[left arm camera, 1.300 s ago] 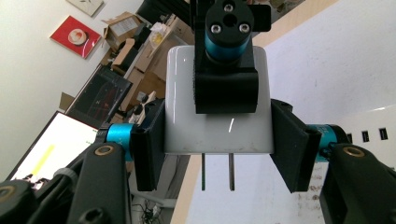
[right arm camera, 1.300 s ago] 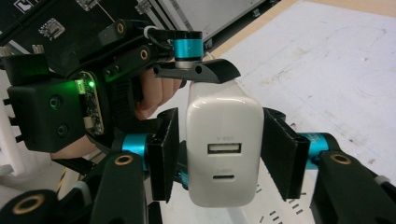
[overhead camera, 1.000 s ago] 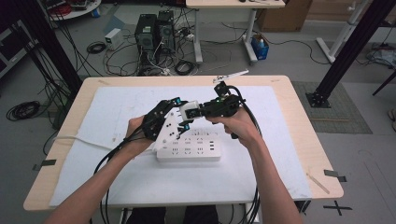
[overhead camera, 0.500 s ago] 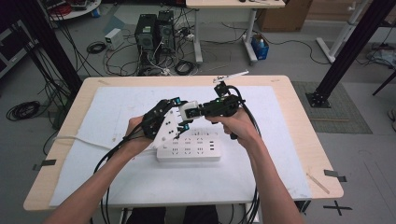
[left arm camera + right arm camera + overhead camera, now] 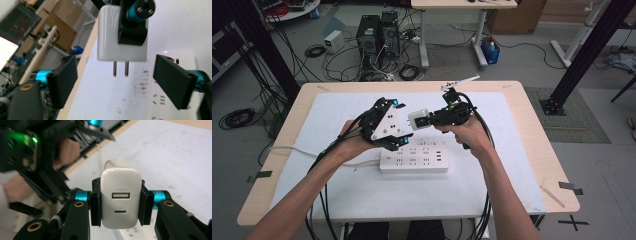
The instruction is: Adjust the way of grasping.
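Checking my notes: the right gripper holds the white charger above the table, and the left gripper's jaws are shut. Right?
Not quite: the left gripper has its jaws open, as the left gripper view shows. The right gripper does hold the white charger above the table.

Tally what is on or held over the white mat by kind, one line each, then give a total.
Power strip: 1
USB charger, clamped in the right tool: 1
Hand-held tools, the left tool and the right one: 2
Total: 4
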`<state>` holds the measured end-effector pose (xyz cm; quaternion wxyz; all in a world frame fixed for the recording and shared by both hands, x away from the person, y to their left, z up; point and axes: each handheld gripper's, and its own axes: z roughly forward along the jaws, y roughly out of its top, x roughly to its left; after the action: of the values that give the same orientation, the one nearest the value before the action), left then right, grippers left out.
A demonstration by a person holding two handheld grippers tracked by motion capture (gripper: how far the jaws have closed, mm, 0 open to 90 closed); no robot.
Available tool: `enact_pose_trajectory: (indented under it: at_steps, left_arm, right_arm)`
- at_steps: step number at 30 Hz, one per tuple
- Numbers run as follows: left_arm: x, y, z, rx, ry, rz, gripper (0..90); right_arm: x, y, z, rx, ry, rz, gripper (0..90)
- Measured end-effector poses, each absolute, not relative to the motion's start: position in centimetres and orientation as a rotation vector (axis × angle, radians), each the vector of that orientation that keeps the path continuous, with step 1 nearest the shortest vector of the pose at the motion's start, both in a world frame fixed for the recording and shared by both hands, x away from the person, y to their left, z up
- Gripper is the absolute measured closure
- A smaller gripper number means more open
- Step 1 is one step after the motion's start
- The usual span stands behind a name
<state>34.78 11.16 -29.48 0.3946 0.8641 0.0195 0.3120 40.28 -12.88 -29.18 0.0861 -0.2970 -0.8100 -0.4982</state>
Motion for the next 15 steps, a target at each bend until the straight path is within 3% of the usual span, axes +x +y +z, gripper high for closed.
enact_pose_trajectory:
  at_steps: [4, 10, 15]
  left_arm:
    - [36.4, 11.9, -29.0, 2.332, 0.123, 0.652, 12.9]
    - [41.2, 14.8, -29.5, 2.548, 0.271, 0.264, 12.9]
    - [44.8, 17.4, -29.7, 2.736, 0.333, 0.114, 12.9]
  right_arm:
    - [40.1, -13.3, -28.7, -0.885, -2.514, -1.441, 62.2]
    - [39.2, -13.6, -27.6, -0.83, -2.767, -1.311, 62.2]
    - [38.6, -13.5, -27.0, -0.727, -2.973, -1.163, 62.2]
